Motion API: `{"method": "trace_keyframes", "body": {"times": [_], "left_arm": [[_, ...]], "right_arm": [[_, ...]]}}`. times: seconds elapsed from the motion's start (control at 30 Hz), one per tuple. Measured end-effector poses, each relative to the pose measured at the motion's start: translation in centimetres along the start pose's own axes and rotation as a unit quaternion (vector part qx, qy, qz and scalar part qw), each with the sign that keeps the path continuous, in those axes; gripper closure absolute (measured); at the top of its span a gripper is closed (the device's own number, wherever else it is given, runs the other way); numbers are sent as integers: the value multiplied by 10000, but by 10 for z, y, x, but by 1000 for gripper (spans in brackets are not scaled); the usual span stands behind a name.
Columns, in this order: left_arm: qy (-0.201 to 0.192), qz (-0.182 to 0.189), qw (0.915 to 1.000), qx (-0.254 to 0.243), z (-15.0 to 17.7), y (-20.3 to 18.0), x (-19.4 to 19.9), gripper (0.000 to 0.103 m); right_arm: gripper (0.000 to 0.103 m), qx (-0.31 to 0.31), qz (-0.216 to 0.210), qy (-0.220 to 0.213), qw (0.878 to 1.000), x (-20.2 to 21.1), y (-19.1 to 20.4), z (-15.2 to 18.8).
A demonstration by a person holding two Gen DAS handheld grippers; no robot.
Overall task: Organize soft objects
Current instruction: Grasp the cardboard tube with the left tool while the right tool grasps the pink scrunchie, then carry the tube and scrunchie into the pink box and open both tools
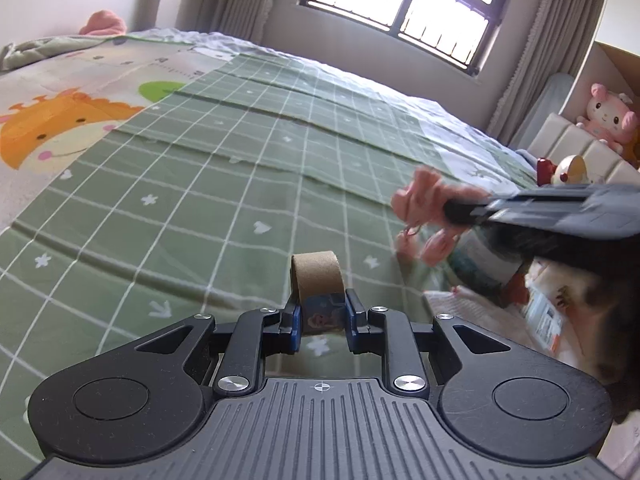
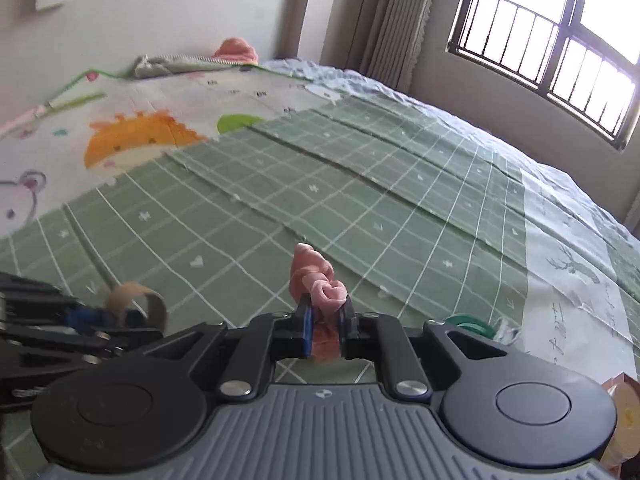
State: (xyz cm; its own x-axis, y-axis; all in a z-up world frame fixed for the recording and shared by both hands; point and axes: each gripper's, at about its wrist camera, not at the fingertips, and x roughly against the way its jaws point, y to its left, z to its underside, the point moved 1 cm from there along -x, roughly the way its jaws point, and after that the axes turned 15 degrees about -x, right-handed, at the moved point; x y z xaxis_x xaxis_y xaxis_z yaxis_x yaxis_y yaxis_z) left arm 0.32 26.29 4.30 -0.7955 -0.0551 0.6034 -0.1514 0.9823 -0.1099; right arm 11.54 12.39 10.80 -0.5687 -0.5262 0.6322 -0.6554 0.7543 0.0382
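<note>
My left gripper (image 1: pixel 322 316) is shut on a tan looped band (image 1: pixel 316 276) with a cartoon picture printed on its lower part; the loop stands up above the fingers, over the green checked bedsheet (image 1: pixel 240 168). My right gripper (image 2: pixel 325 320) is shut on a pink soft fabric item (image 2: pixel 316 276) that bulges up between the pads. In the left wrist view the right gripper (image 1: pixel 460 212) comes in from the right, blurred, with the pink fabric item (image 1: pixel 424 196) and its dangling tassels. In the right wrist view the left gripper (image 2: pixel 100 316) and its tan band (image 2: pixel 136 300) are at the lower left.
A cartoon-print quilt (image 1: pixel 60 120) covers the bed's far left, with a pink cushion (image 1: pixel 102 22) behind it. A pink plush toy (image 1: pixel 608 116) and a red-and-white toy (image 1: pixel 560 170) sit by the padded headboard at right. A green ring (image 2: pixel 468 322) lies on the sheet.
</note>
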Motion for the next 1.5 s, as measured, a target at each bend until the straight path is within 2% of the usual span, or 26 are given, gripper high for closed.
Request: {"method": "trace_keyframes", "body": {"times": [0.07, 0.17, 0.3, 0.37, 0.43, 0.57, 0.63, 0.73, 0.77, 0.8, 0.87, 0.93, 1.07, 1.1, 1.17, 1.3, 1.37, 1.43, 1.5], "left_arm": [[-141, 57, 9999, -27, -15, -7, 0, 79], [-491, 211, 9985, -133, -49, -26, -1, 79], [-911, 542, 9932, -480, -105, -76, -8, 79], [-1000, 851, 9893, -634, -124, -109, -14, 79], [-985, 1309, 9831, -812, -138, -155, -25, 79], [-668, 2290, 9638, -1194, -140, -257, -56, 79], [-436, 2758, 9506, -1355, -132, -306, -73, 79], [117, 3406, 9254, -1655, -109, -366, -112, 79], [377, 3432, 9214, -1781, -102, -381, -125, 78], [600, 3321, 9214, -1926, -93, -393, -137, 78], [740, 2827, 9294, -2255, -80, -406, -152, 78], [606, 2364, 9371, -2496, -74, -409, -156, 77], [340, 2309, 9498, -2085, -80, -389, -146, 77], [266, 2296, 9510, -2051, -82, -388, -142, 77], [122, 2283, 9499, -2133, -82, -384, -130, 77], [-113, 2138, 9478, -2362, -68, -371, -99, 76], [-207, 1994, 9509, -2357, -57, -356, -86, 76], [-269, 1814, 9554, -2314, -46, -338, -72, 76], [-346, 1610, 9601, -2258, -38, -316, -56, 76]], "right_arm": [[91, -88, -159, -260, 9995, 38, -18, -19], [91, -182, -35, -682, 9975, 89, -54, -38], [91, -297, 557, -1160, 9912, 142, -117, -49], [91, -438, 858, -1288, 9870, 165, -155, -45], [91, -598, 1170, -1371, 9818, 186, -195, -37], [91, -1039, 1570, -1295, 9735, 210, -270, -7], [91, -1328, 1604, -1175, 9710, 211, -302, 12], [91, -1761, 1578, -950, 9670, 200, -340, 43], [91, -1869, 1570, -873, 9658, 195, -350, 52], [91, -1993, 1554, -774, 9645, 188, -361, 63], [91, -2266, 1443, -580, 9615, 175, -376, 82], [91, -2559, 1246, -363, 9580, 159, -387, 98], [91, -2968, 950, 136, 9501, 121, -395, 123], [91, -3012, 951, 212, 9486, 113, -396, 128], [89, -3029, 888, 93, 9488, 109, -393, 132], [89, -3003, 1147, 133, 9468, 108, -384, 126], [81, -2886, 1281, 171, 9487, 111, -376, 124], [55, -2710, 1364, 104, 9528, 119, -366, 122], [38, -2481, 1476, -101, 9574, 130, -353, 122]]}}
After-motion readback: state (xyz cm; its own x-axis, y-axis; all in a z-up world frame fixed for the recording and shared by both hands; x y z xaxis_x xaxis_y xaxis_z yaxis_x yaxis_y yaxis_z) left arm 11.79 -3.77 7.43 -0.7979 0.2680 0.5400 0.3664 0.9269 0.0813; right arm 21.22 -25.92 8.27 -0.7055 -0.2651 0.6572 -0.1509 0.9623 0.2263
